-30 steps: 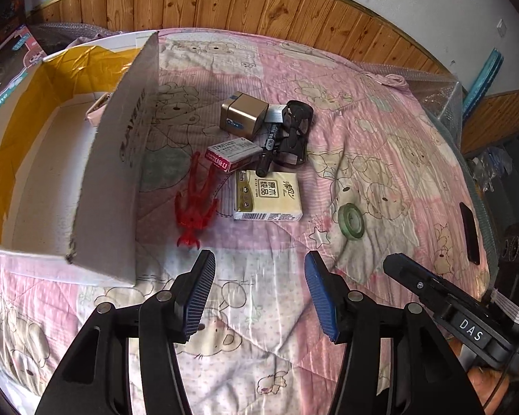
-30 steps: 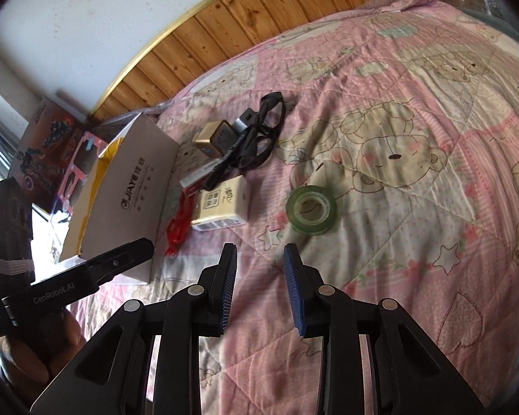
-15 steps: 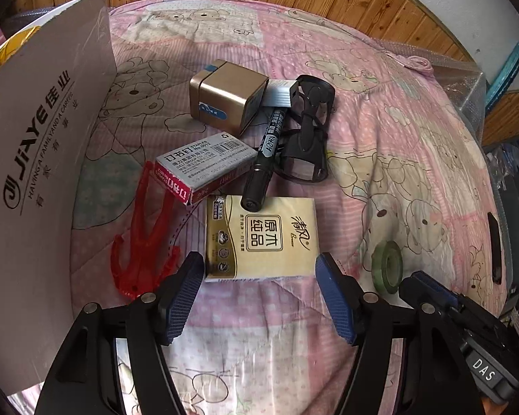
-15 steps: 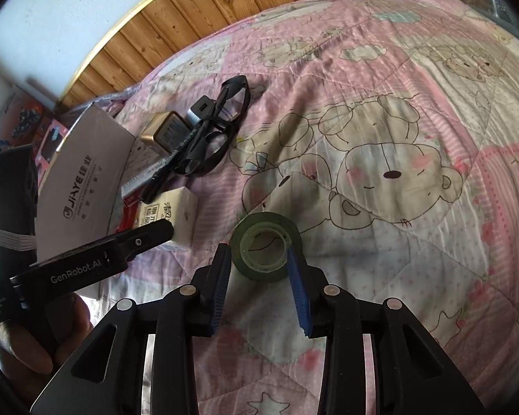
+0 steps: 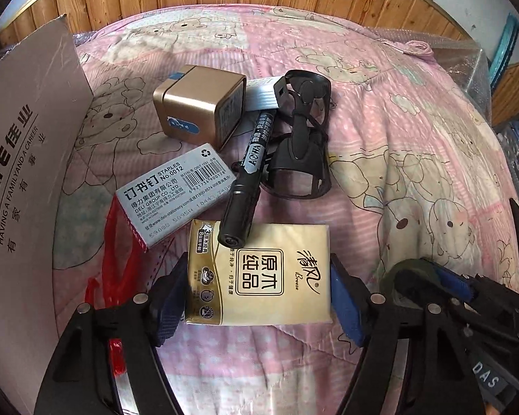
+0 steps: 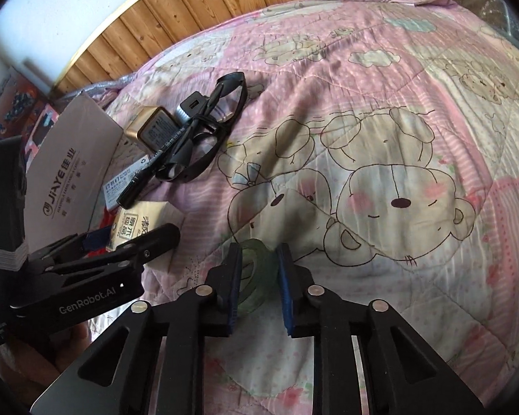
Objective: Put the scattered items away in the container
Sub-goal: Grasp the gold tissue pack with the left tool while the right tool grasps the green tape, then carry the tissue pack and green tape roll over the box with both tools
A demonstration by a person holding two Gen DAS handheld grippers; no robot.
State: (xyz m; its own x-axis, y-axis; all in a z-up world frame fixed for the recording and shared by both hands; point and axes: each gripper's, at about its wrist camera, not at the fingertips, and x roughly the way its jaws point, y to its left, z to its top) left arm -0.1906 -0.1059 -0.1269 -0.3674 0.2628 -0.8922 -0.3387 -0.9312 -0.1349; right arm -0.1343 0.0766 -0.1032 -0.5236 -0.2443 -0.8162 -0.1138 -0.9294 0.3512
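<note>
Both tools had moved closer: the left tool sat wide open around the tissue pack, the right tool half-open around the tape roll on the bed.

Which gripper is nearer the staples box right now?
Left. The left gripper straddles the tissue pack, which lies right beside the staples box. The right gripper is off to the side, around the green tape roll.

Cluttered pink bear-print bed quilt
</note>
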